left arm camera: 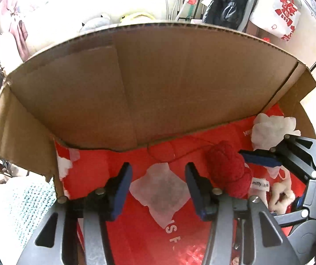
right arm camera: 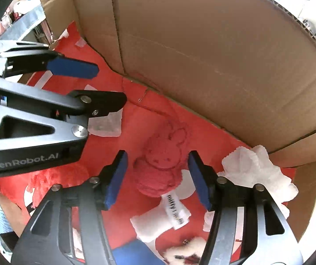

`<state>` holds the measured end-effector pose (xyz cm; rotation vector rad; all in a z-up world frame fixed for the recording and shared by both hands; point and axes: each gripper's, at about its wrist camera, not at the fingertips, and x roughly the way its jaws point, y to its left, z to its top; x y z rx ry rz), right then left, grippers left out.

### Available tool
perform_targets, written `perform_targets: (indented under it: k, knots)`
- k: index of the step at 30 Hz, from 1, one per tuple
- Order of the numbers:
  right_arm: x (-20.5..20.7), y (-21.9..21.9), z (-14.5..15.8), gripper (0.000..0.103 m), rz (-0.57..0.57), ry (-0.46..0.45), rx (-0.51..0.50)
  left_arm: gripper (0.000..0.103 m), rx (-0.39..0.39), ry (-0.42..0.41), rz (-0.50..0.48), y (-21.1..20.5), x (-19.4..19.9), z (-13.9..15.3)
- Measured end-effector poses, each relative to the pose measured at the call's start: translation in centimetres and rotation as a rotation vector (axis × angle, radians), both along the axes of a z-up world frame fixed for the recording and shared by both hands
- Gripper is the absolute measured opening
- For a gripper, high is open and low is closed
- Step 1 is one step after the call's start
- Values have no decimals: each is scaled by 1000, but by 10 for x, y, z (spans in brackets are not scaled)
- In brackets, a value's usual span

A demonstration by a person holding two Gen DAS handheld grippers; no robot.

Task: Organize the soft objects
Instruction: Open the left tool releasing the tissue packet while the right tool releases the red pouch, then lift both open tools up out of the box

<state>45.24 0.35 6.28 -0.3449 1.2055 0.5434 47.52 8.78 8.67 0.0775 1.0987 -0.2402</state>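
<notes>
Both grippers are inside an open cardboard box (left arm camera: pixel 158 84) lined with a red bag (left arm camera: pixel 140 231). A red knitted Miffy plush (right arm camera: pixel 160 165) with a white tag lies on the bag; it also shows in the left wrist view (left arm camera: pixel 228 167). My right gripper (right arm camera: pixel 155 178) is open, its blue pads either side of the plush, not touching it. My left gripper (left arm camera: pixel 155 190) is open and empty over a flat white sachet (left arm camera: pixel 162 194). A crumpled white cloth (right arm camera: pixel 257 172) lies in the box's right corner.
The box's tall back wall (right arm camera: pixel 213 55) stands close ahead of both grippers. A white fluffy toy (right arm camera: pixel 186 251) lies at the near edge of the box. A light knitted fabric (left arm camera: pixel 18 205) lies outside the box on the left.
</notes>
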Motion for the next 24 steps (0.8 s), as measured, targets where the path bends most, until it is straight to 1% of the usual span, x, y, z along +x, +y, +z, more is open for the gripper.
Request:
perform_targets:
  k: [3, 5, 8, 9, 12, 13, 16, 20, 21, 23, 24]
  knots:
    - [-8, -4, 6, 56, -4, -12, 2, 60, 2, -18, 4, 3, -8, 4]
    - [-11, -6, 10, 56, -10, -20, 5, 67, -4, -28, 11, 8, -13, 9]
    - [-18, -7, 19, 62, -13, -33, 15, 71, -11, -43, 21, 10, -22, 15]
    - [-22, -8, 23, 62, -15, -41, 19, 72, -11, -48, 25, 12, -26, 18]
    - [-33, -12, 36, 62, -27, -56, 32, 77, -11, -72, 41, 10, -39, 30]
    - [-35, -15, 40, 63, -30, -60, 34, 79, -13, -79, 46, 2, -42, 35]
    - [-50, -24, 54, 69, -43, -77, 40, 83, -26, -108, 63, 2, -57, 51]
    - [-74, -46, 80, 71, -74, -103, 67, 90, -39, -152, 78, -1, -86, 75]
    - [-76, -60, 82, 74, -80, -107, 74, 91, -41, -160, 78, -2, -93, 79]
    - [-88, -71, 93, 82, -96, -119, 84, 94, -42, -178, 77, -6, -108, 87]
    - [-96, -75, 99, 83, -106, -129, 87, 95, -39, -189, 77, -11, -115, 92]
